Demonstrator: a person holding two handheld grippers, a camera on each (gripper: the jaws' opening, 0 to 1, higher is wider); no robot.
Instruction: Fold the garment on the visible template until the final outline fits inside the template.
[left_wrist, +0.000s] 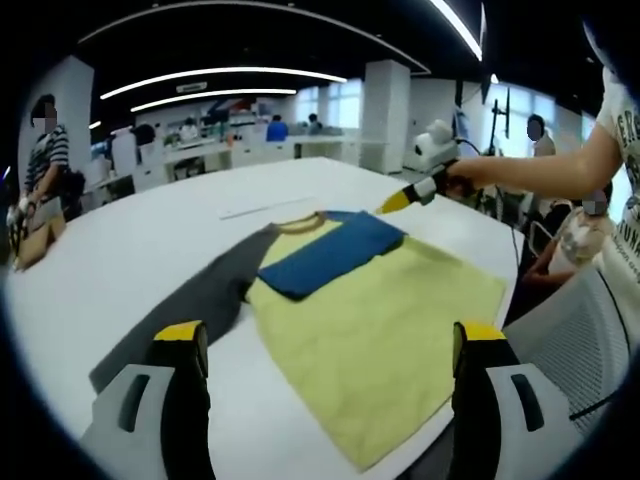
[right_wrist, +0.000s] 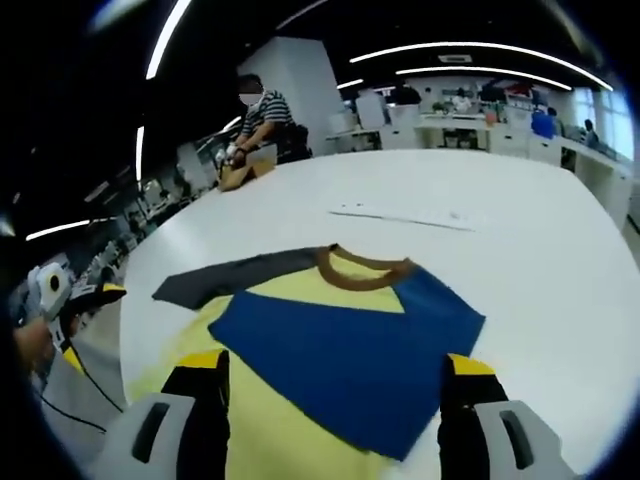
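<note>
The fingers of the left gripper (left_wrist: 325, 345) stand spread apart and carry nothing, hovering above the near hem of the garment (left_wrist: 385, 330), which lies flat on the white surface (left_wrist: 130, 250). Running left to right in the left gripper view, the long grey sleeve (left_wrist: 190, 300) stretches out unfolded toward the left fingers, then comes the yellow body, then the blue sleeve (left_wrist: 330, 252), already laid across the chest. The right gripper (left_wrist: 412, 196) reaches in from the right beyond the collar. In the right gripper view, its own fingers (right_wrist: 333, 372) are released too, poised over the blue sleeve (right_wrist: 350, 350), with the brown collar (right_wrist: 362, 268) just ahead. I judge the grey sleeve the next fold: its long axis runs away from the body on the left gripper's side, so that gripper is nearer. A pale strip (right_wrist: 405, 215) lies on the surface beyond the collar; no template outline is clear to me.
</note>
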